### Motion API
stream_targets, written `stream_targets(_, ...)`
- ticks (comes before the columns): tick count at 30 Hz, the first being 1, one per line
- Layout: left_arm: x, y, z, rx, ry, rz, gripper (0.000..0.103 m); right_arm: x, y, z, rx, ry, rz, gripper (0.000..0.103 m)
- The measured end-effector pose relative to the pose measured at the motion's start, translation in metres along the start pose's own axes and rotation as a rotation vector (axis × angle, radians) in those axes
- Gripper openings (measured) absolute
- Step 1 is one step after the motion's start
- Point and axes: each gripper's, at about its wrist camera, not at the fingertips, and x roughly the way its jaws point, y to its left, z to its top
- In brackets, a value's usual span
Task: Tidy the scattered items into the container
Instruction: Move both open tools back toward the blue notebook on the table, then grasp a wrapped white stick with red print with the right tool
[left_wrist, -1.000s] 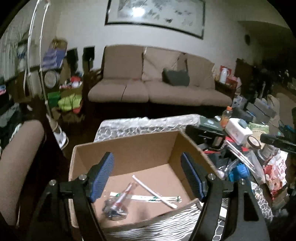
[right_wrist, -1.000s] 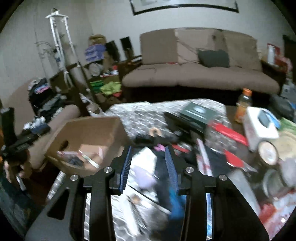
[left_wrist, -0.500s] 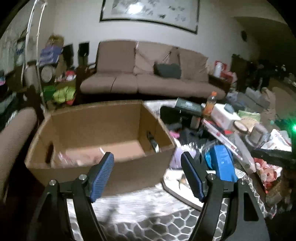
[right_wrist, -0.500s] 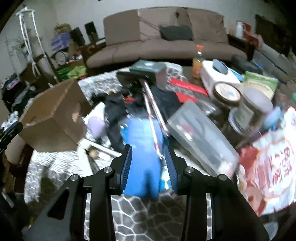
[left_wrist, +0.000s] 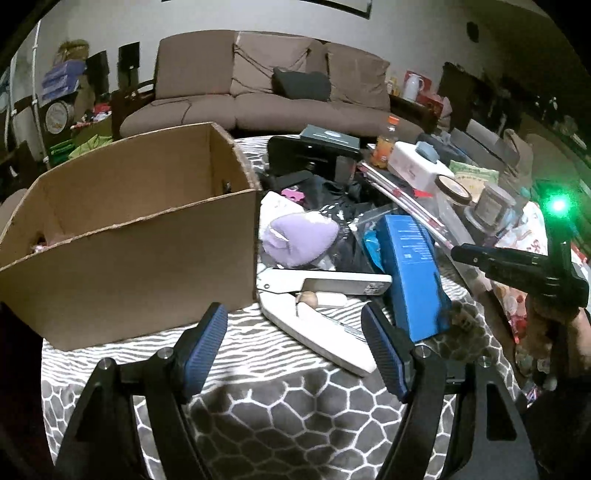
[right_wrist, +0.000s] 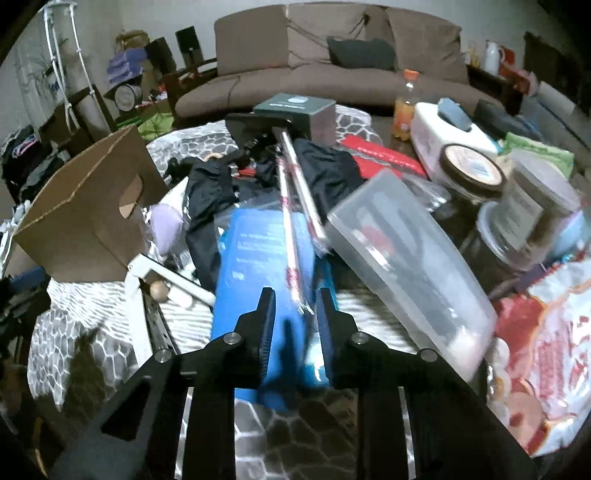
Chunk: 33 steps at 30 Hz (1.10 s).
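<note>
An open cardboard box (left_wrist: 129, 258) (right_wrist: 85, 221) stands at the left of the patterned table. To its right lie a purple sponge (left_wrist: 295, 240) (right_wrist: 166, 225), a white hinged tool (left_wrist: 321, 325) and a blue box (left_wrist: 413, 273) (right_wrist: 258, 266). Long paper-wrapped sticks (right_wrist: 291, 206) rest across the blue box. My left gripper (left_wrist: 295, 347) is open and holds nothing; it hovers over the table just before the white tool. My right gripper (right_wrist: 295, 306) hangs low over the blue box; its jaws are closing, with the near end of the sticks between them.
A clear plastic tub (right_wrist: 406, 266), brown-lidded jars (right_wrist: 469, 173), a white box (right_wrist: 443, 129), an orange bottle (right_wrist: 404, 107), a snack bag (right_wrist: 546, 350) and dark cloth (right_wrist: 210, 199) crowd the table's right and back. A brown sofa (left_wrist: 258, 96) stands beyond.
My left gripper came away from above the box's inside and sank to the table in front of it. My right gripper sank onto the blue box and its jaws narrowed.
</note>
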Motion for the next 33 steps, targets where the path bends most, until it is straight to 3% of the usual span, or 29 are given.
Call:
stream_targets(4, 0.006, -0.002, -0.005, 0.032, 0.035, 0.0, 0.075, 0.007, 0.005, 0.008, -0.014, -0.01, -0.028, 0.021)
stream_targets(11, 0.004, -0.012, -0.011, 0.093, 0.029, -0.014, 0.075, 0.022, 0.008, 0.01, -0.029, 0.003, -0.06, 0.021)
stream_targets(16, 0.003, -0.014, -0.01, 0.103, 0.041, -0.041, 0.075, 0.027, 0.004, 0.009, -0.002, 0.023, -0.011, 0.009)
stream_targets(20, 0.004, -0.016, -0.011, 0.105, 0.059, -0.063, 0.075, 0.023, 0.0, 0.008, 0.022, 0.019, 0.029, 0.006)
stream_targets(26, 0.006, -0.016, -0.011, 0.109, 0.062, -0.07, 0.075, 0.011, 0.007, 0.007, 0.016, 0.006, 0.086, 0.006)
stream_targets(33, -0.001, -0.016, -0.009, 0.11, -0.001, -0.089, 0.075, -0.015, 0.029, 0.005, -0.061, -0.058, 0.141, 0.006)
